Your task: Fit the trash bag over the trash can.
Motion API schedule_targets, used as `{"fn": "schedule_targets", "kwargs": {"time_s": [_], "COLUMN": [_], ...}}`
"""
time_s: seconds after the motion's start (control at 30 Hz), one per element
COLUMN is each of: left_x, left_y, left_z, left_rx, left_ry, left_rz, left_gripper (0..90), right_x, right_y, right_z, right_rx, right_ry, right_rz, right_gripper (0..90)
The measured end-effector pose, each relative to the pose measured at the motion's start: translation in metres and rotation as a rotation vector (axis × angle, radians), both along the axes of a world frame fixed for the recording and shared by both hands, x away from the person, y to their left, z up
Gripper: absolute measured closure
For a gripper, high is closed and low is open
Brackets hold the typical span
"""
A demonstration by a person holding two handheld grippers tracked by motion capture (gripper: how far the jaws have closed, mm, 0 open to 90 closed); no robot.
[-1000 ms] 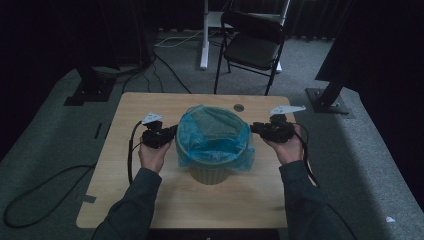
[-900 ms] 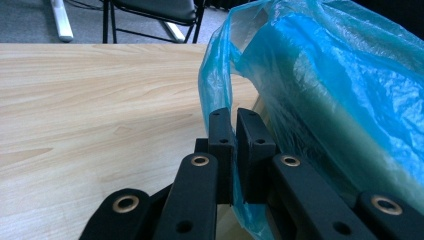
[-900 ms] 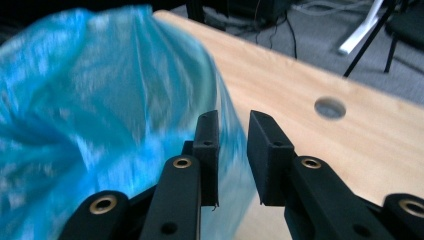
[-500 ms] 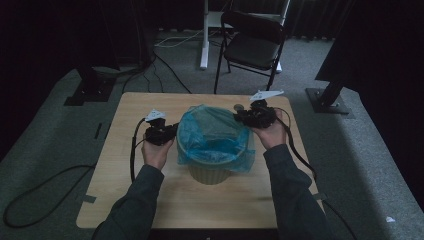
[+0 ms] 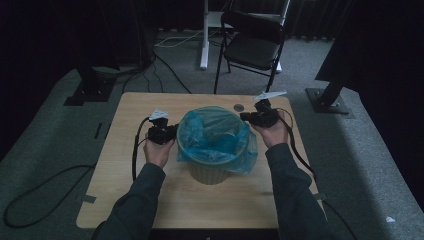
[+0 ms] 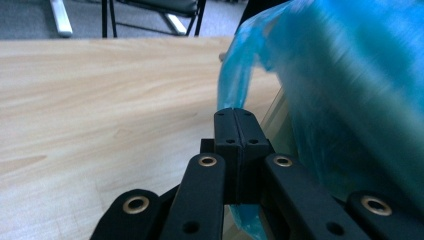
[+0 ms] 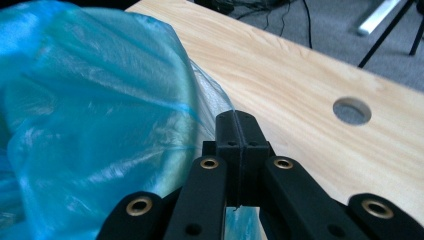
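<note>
We see one pale bin [image 5: 210, 170] standing upright at the middle of the table [image 5: 125, 200], its long axis vertical and its mouth up. One blue bag [image 5: 215, 137] lines it, folded over the rim. Our two grippers flank it: the left gripper [image 5: 175, 134] pinches the bag's left edge, and the right gripper [image 5: 244, 116] pinches its far right edge. One chair [image 5: 255, 42] stands beyond.

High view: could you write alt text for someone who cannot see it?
A person at a wooden table holds black tongs in each hand against a blue bag lining a pale bin, the left tongs at its left edge, the right tongs at its far right rim. A dark folding chair stands behind.
</note>
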State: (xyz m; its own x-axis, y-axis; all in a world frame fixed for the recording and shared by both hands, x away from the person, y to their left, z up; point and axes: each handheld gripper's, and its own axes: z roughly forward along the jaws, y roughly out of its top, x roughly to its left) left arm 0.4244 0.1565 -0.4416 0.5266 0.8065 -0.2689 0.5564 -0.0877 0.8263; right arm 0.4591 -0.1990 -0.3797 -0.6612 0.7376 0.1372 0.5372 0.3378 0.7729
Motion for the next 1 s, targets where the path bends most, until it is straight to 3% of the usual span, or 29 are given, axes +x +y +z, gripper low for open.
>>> {"fn": "schedule_targets", "kwargs": {"time_s": [0.13, 0.3, 0.37, 0.4, 0.53, 0.8, 0.83, 1.0], "left_x": [0.0, -0.001, -0.002, -0.005, -0.009, -0.018, -0.021, -0.026], "left_y": [-0.003, 0.0, 0.004, 0.009, 0.021, 0.035, 0.038, 0.041], "left_z": [-0.009, -0.015, -0.012, -0.007, 0.004, 0.021, 0.029, 0.043], "left_rx": [0.028, 0.03, 0.017, 0.011, 0.002, -0.018, -0.026, -0.036], "left_ry": [0.027, 0.044, 0.032, 0.014, -0.023, -0.08, -0.103, -0.145], "left_rz": [-0.013, -0.005, 0.011, 0.028, 0.063, 0.075, 0.072, 0.063], "left_gripper": [89.6, 89.1, 80.1, 77.0, 68.3, 62.3, 61.7, 60.7], "right_x": [0.002, 0.0, -0.002, -0.006, -0.014, -0.026, -0.031, -0.037], "right_y": [-0.008, -0.011, -0.013, -0.015, -0.02, -0.025, -0.026, -0.029], "right_z": [-0.01, -0.016, -0.017, -0.016, -0.011, -0.004, -0.003, -0.006], "right_rx": [0.01, 0.007, 0.02, 0.02, 0.029, 0.022, 0.012, 0.003], "right_ry": [0.034, 0.061, 0.067, 0.05, 0.006, -0.032, -0.039, -0.046], "right_rz": [-0.019, -0.026, -0.016, -0.022, -0.038, -0.031, -0.031, -0.035], "right_gripper": [90.0, 90.0, 86.5, 76.3, 66.5, 61.9, 61.0, 58.9]}}
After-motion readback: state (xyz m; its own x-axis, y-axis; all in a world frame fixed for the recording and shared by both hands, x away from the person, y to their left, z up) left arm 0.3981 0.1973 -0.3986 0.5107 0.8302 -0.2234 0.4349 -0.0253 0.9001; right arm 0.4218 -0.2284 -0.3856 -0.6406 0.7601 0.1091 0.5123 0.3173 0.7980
